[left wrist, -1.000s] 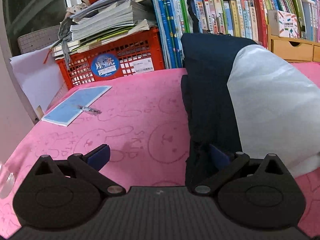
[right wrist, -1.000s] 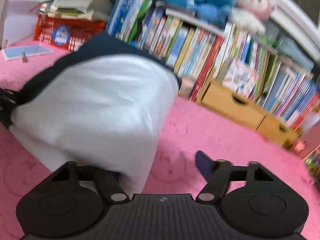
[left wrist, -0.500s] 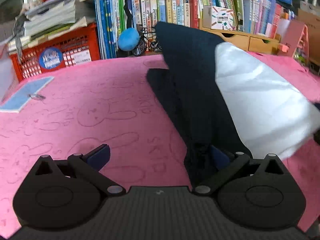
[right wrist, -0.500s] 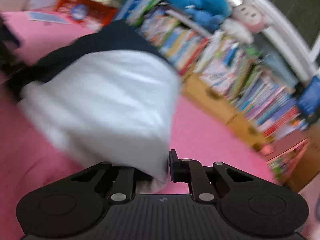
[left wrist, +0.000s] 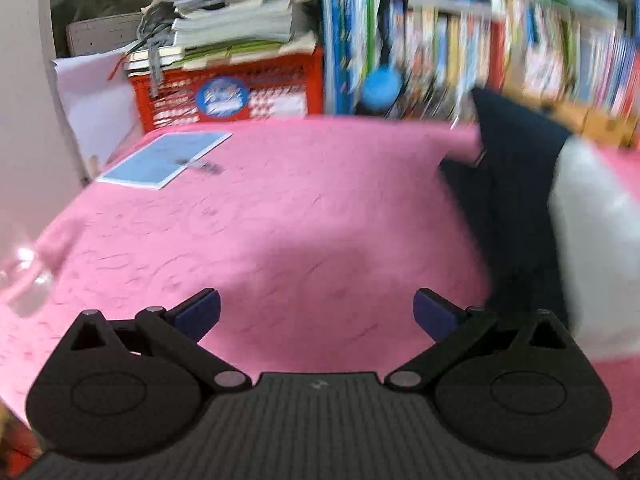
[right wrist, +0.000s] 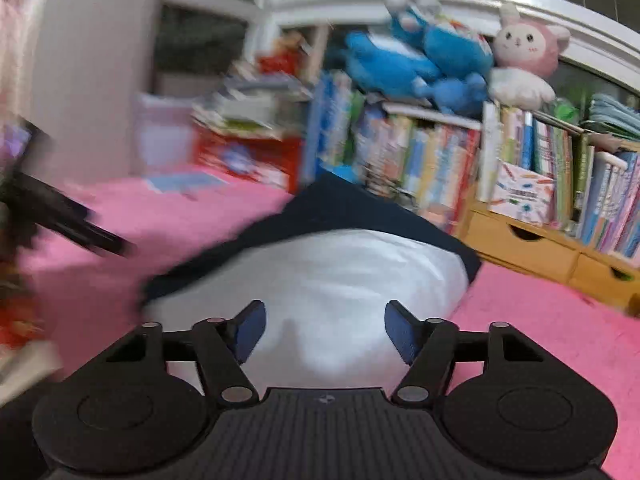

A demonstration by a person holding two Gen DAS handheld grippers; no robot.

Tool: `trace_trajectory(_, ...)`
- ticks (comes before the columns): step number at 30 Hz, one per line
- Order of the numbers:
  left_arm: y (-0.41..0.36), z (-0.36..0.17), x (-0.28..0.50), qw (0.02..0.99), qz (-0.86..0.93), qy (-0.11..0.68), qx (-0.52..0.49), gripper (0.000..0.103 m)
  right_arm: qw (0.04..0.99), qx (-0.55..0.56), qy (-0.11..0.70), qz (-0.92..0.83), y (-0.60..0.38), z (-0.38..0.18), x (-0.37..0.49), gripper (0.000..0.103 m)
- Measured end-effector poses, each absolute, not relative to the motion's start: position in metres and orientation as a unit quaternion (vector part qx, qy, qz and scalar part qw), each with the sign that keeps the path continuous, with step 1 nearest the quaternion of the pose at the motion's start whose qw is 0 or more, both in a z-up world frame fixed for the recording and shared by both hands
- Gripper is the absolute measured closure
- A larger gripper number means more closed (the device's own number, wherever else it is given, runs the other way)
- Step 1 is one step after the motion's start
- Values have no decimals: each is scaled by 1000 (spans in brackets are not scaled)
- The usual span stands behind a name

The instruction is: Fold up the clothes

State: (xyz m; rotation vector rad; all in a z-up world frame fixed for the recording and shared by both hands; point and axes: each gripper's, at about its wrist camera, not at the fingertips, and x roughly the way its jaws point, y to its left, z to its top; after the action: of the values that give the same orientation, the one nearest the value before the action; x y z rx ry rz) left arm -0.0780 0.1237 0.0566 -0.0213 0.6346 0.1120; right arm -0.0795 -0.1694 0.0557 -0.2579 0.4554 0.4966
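The garment (right wrist: 320, 276), navy with a white panel, lies folded on the pink cover (left wrist: 300, 220), just ahead of the right gripper (right wrist: 325, 330), whose jaws stand spread with nothing between them; the white cloth shows through the gap, and whether the pads touch it I cannot tell. The left gripper (left wrist: 317, 312) is likewise released, its blue pads (left wrist: 198, 312) wide apart over bare pink cover, with the garment (left wrist: 516, 208) off to its right, close by the right-hand finger. Farther out in the left view, a blue booklet (left wrist: 166, 158) lies flat on the cover with a small dark item on its near edge, too blurred to name. Behind it stands a red crate (left wrist: 240, 92) with a stack of papers on top, and rows of books (right wrist: 528, 168) run along the back. In the right view, blue plush toys (right wrist: 416, 64) and a pink one (right wrist: 524, 52) sit on top of the books, and wooden drawers (right wrist: 532, 244) stand beyond the garment.
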Motion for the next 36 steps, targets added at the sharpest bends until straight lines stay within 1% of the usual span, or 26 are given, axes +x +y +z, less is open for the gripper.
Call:
trace_trajectory(1,116,63,-79,954,39,296,-21,0,933,-131,241,235,-153,45,-61,52)
trace_trajectory(3,96,74,-80,964,2,265,-29,0,918,-109,287,252,-126,20,-36,52)
trace_trajectory(4,83,78,-80,968,-17,250,-27,0,910,-96,296,276,-115,14,-33,52)
trace_trajectory(6,56,79,-75,971,-48,235,-16,0,885,-78,311,337,-103,15,-38,52)
trace_trajectory(7,44,76,-69,969,-61,240,-11,0,870,-62,321,370,-104,17,-42,52)
trace_trajectory(10,13,63,-54,963,-87,254,3,0,858,-14,334,390,-131,26,-62,49)
trace_trajectory(14,-8,50,-46,958,-97,268,2,0,876,65,316,359,-208,44,-96,47)
trace_trajectory(15,-13,48,-45,958,-104,267,1,0,879,100,311,348,-230,49,-99,43)
trace_trajectory(16,-21,46,-45,959,-113,262,8,0,882,136,312,326,-252,53,-98,32)
trace_trajectory(17,-29,44,-45,959,-122,256,14,0,885,168,320,292,-272,53,-96,29)
trace_trajectory(20,-48,28,-45,960,-118,249,55,0,872,249,355,227,-304,40,-77,29)
trace_trajectory(25,-75,-7,-48,956,-86,242,141,0,853,306,361,220,-293,22,-34,29)
trace_trajectory(27,-67,-6,-41,952,-100,263,120,0,849,312,365,220,-279,23,-15,31)
trace_trajectory(28,-65,-7,-38,950,-105,271,116,0,850,312,369,211,-274,23,-3,39)
trace_trajectory(29,-63,-7,-34,948,-110,279,112,0,850,312,373,201,-269,23,9,51)
trace_trajectory(33,-58,-4,-32,944,-120,287,109,0,838,355,382,161,-276,17,60,52)
trace_trajectory(35,-56,-2,-32,943,-123,289,106,0,840,370,371,138,-284,16,92,57)
trace_trajectory(36,-56,-1,-32,943,-124,289,106,0,845,370,364,127,-286,16,107,61)
